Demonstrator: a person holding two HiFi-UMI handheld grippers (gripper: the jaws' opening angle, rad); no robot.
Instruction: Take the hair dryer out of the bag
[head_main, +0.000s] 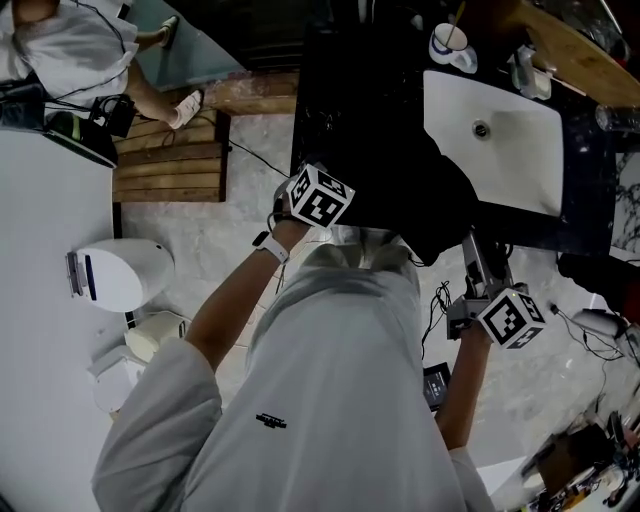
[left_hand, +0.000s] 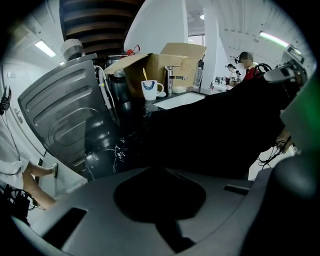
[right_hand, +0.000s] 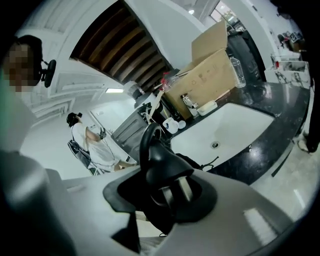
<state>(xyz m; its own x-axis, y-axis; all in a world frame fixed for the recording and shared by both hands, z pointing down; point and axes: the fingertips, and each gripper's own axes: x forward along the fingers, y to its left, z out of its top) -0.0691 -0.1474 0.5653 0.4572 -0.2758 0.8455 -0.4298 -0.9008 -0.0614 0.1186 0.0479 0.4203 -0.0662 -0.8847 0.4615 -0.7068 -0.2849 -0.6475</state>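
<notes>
Overhead: left gripper (head_main: 321, 193) sunk into limp black fabric bag (head_main: 395, 195) on dark counter (head_main: 585, 190) beside white sink (head_main: 500, 140); right gripper (head_main: 474, 262) seen at bag's right edge.
Left gripper view: jaws clamped tight on bag cloth.
Right gripper view: glossy black hair dryer (right_hand: 161, 159) pinched between jaws, clear of bag.

No legible word, brand or number anywhere: only a tiny dark shirt logo (head_main: 270, 421) well behind the fingers, too small to read, faint blurred print on the cardboard box (right_hand: 210, 75) far beyond them, and letterless square patterns on one marker cube (head_main: 320, 195) and the other marker cube (head_main: 512, 317).
</notes>
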